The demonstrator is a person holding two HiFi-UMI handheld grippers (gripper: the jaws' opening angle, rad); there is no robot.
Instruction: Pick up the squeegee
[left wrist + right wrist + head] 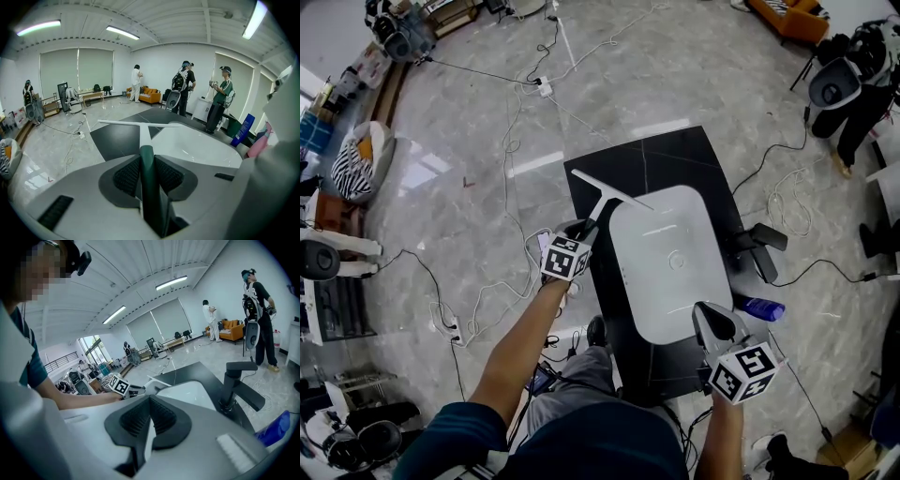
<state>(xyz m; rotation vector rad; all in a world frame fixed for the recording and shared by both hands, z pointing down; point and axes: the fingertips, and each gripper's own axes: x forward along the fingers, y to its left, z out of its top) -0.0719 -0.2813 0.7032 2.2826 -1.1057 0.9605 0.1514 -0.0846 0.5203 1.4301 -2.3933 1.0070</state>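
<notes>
Nearest, the right tongs [713,325] hang clenched and empty by the front edge of the black stone desk [675,155], likely kept clear. The left tongs [148,161] grasp the dark green handle of the white T-shaped squeegee [145,127], so its blade reaches ahead beside the white oval basin [670,281]. Whether the blade touches the desk I cannot tell. Open room lies leftward; the black faucet [757,246] stands well apart.

White basin [649,234] — black faucet [762,249]

Bright, even light from ceiling strip lights [123,32], glare on floor [422,173], fisheye-warped edges
</notes>
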